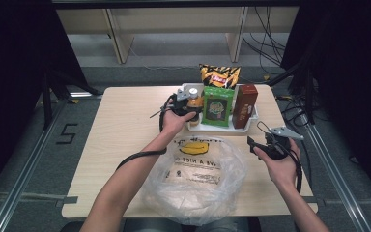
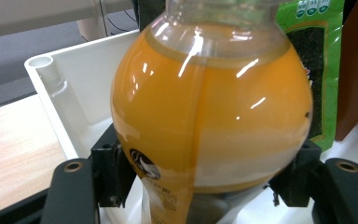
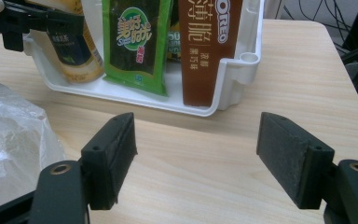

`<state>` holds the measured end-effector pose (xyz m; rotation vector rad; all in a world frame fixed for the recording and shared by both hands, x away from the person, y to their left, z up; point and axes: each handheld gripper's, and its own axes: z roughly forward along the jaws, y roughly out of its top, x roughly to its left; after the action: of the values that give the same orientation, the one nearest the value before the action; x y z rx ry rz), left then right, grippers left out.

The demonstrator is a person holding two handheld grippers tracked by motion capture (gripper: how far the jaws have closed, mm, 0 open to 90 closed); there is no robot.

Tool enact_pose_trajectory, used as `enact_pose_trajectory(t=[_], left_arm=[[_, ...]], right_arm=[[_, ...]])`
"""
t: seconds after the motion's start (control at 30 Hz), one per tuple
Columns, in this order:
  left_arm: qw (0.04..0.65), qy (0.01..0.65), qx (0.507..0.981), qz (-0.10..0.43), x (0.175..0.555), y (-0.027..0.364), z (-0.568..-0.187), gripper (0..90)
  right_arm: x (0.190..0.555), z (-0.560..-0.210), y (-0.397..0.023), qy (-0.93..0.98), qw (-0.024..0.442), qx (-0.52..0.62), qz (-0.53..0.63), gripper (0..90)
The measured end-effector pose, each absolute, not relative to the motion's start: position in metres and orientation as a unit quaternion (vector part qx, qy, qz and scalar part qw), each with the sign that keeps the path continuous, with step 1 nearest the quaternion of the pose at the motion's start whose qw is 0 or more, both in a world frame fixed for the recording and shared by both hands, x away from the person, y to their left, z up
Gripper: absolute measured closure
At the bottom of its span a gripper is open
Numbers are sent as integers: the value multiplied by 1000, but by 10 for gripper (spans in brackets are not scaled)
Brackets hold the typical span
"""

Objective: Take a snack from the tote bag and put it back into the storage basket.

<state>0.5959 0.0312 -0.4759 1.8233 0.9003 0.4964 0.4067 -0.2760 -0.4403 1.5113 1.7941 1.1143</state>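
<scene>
One plastic bag (image 1: 193,179) lies empty nearest the person, so the packing looks barely begun. Beyond it the right gripper (image 3: 196,154) waits with jaws apart over bare table, while the left gripper (image 2: 205,175) is clamped on the juice bottle (image 2: 209,107), which stands in the white tray (image 2: 70,88) beside the snack packets.

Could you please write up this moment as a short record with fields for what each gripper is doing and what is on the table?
left gripper: jaws closed on the round orange juice bottle, which stands in the white tray
right gripper: open, nothing between its jaws, over bare table
tray contents: juice bottle, green packet, brown box
behind tray: chip bag
near the person: clear plastic bag
</scene>
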Motion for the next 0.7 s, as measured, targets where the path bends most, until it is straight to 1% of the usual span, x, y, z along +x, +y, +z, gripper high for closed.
enact_pose_trajectory(t=[0.03,0.07,0.1,0.27,0.3,0.33,0.37,0.4,0.43,0.7], left_arm=[[499,374,755,205,596,32,-476,336],[499,373,755,204,596,32,-476,336],[500,372,755,204,596,31,-476,335],[501,373,755,201,596,31,-476,331],[500,373,755,200,596,31,-476,330],[498,373,757,199,595,31,-476,329],[496,372,758,201,595,31,-476,325],[492,373,760,204,595,31,-475,316],[493,374,759,204,595,31,-475,308],[493,378,756,207,592,29,-472,180]], right_arm=[[408,-440,-278,674,278,547,411,288],[408,-440,-278,674,277,547,411,288],[406,-440,-276,668,266,561,410,288],[406,-440,-276,668,265,562,410,288],[406,-440,-276,669,268,560,409,288],[408,-440,-279,676,280,546,407,288],[407,-440,-279,676,281,546,407,288],[408,-440,-279,676,280,546,409,288],[407,-440,-276,665,267,561,415,288],[406,-440,-275,668,265,564,407,287]])
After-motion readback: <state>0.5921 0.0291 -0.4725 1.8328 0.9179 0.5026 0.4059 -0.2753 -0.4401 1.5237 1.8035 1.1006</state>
